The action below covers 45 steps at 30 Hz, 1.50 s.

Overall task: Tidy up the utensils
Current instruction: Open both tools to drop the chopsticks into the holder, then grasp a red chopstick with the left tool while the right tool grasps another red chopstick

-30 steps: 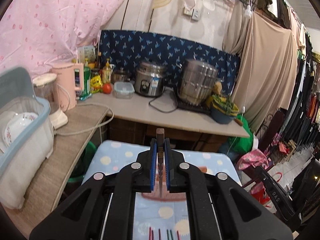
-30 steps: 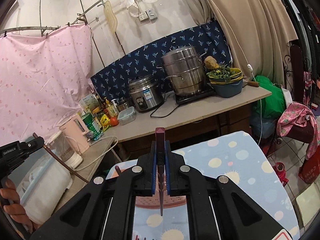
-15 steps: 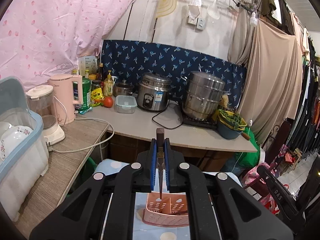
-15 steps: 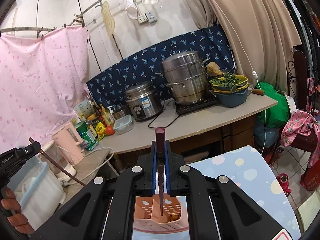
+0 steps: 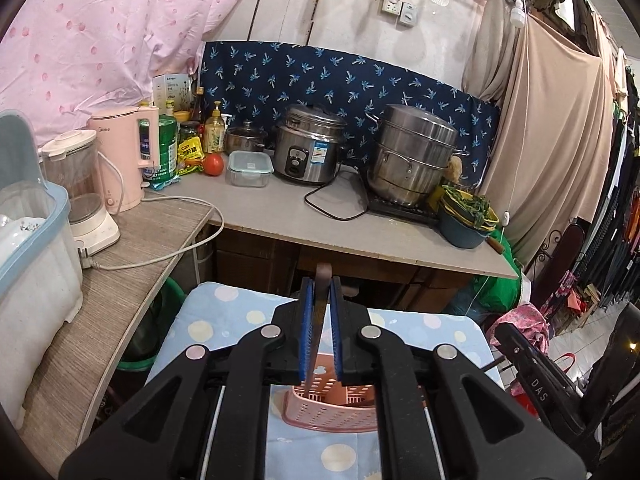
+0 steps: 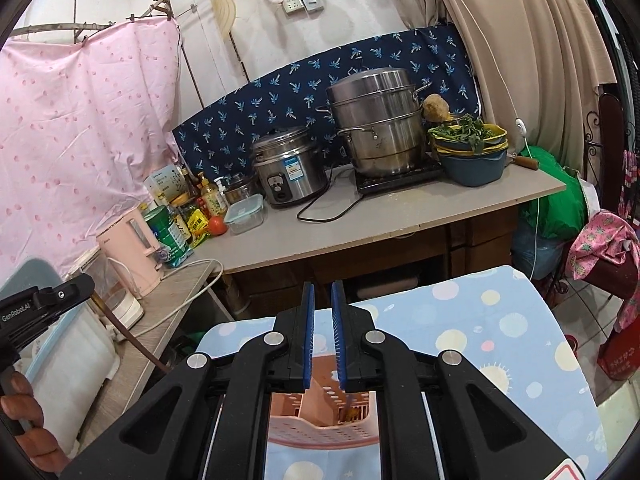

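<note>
Gripping a dark brown chopstick (image 5: pixel 321 312) between its blue pads, the left tool (image 5: pixel 321 328) holds it nearly upright, its lower end dipping into the pink perforated utensil basket (image 5: pixel 332 408) below. The right tool (image 6: pixel 321 336) hangs over the same basket (image 6: pixel 320 432) with a narrow gap between its pads and nothing in them. A few utensils stand inside the basket, though which compartment the chopstick enters I cannot tell. The basket sits on a surface covered in a pale blue cloth with coloured dots (image 6: pixel 500 320). Beyond it runs a grey counter (image 5: pixel 280 216) carrying a steel rice cooker (image 5: pixel 310 150), a stacked steamer pot (image 5: pixel 412 156), a pink kettle (image 5: pixel 124 160) and a tomato (image 5: pixel 213 164).
</note>
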Tool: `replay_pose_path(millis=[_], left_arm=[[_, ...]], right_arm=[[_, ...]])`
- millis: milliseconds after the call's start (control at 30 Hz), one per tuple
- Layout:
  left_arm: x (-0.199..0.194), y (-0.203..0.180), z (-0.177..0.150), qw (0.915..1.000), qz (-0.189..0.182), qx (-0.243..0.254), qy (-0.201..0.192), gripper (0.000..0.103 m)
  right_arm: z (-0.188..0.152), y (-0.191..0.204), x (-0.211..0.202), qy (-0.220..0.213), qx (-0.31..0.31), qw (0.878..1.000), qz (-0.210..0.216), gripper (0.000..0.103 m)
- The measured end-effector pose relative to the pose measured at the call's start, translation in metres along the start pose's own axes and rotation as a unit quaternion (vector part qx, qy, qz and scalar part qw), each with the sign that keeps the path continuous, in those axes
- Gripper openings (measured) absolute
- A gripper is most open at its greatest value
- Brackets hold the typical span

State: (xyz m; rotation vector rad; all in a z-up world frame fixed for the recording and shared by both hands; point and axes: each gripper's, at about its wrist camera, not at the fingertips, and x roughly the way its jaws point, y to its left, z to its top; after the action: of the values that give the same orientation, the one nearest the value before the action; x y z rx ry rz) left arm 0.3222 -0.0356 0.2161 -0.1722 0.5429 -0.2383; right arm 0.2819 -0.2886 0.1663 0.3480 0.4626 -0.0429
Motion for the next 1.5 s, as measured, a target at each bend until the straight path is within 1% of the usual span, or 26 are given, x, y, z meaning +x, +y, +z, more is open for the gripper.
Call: replay_pose_path(millis=[100, 167, 300, 367, 433, 567, 833, 1000, 1133, 1233, 1333, 1500], left_arm=[[-0.002, -0.002, 0.000, 1.0000, 0.002, 0.002, -0.001, 0.011], [-0.004, -0.002, 0.000, 1.0000, 0.004, 0.001, 0.001, 0.016], [-0.008, -0.002, -0.003, 0.9999, 0.005, -0.001, 0.010, 0.017], [-0.012, 0.000, -0.006, 0.9999, 0.004, -0.001, 0.015, 0.023], [-0.016, 0.001, -0.010, 0.9998, 0.002, -0.004, 0.019, 0.026], [-0.027, 0.002, -0.024, 0.9995, -0.002, 0.000, 0.032, 0.026], [-0.049, 0.003, -0.065, 0.9977, -0.004, 0.012, 0.066, 0.026], [-0.062, 0.005, -0.097, 0.9962, 0.003, 0.026, 0.083, 0.026], [-0.070, 0.009, -0.120, 0.9946, -0.005, 0.024, 0.101, 0.026], [-0.075, 0.013, -0.137, 0.9934, -0.007, 0.024, 0.112, 0.026], [-0.081, 0.016, -0.155, 0.9919, -0.009, 0.020, 0.125, 0.026], [-0.089, 0.025, -0.196, 0.9866, -0.006, 0.023, 0.161, 0.026]], right_arm=[[0.000, 0.002, -0.003, -0.002, -0.001, 1.000, 0.000, 0.010], [-0.001, 0.003, -0.007, -0.003, -0.001, 1.000, 0.003, 0.010], [-0.003, 0.004, -0.019, -0.004, 0.000, 1.000, 0.005, 0.011], [-0.006, 0.005, -0.025, -0.001, 0.003, 1.000, 0.003, 0.011], [-0.010, 0.006, -0.031, 0.003, 0.004, 1.000, 0.005, 0.011], [-0.023, 0.004, -0.046, 0.014, 0.012, 1.000, 0.011, 0.011], [-0.068, 0.003, -0.078, 0.041, 0.009, 0.999, 0.012, 0.011], [-0.093, -0.001, -0.096, 0.059, 0.011, 0.998, 0.006, 0.011], [-0.117, -0.007, -0.108, 0.080, 0.012, 0.997, 0.006, 0.011], [-0.138, -0.009, -0.118, 0.098, 0.008, 0.995, 0.007, 0.011], [-0.162, -0.009, -0.126, 0.120, -0.002, 0.993, 0.004, 0.015], [-0.209, -0.007, -0.140, 0.157, -0.024, 0.987, -0.003, 0.015]])
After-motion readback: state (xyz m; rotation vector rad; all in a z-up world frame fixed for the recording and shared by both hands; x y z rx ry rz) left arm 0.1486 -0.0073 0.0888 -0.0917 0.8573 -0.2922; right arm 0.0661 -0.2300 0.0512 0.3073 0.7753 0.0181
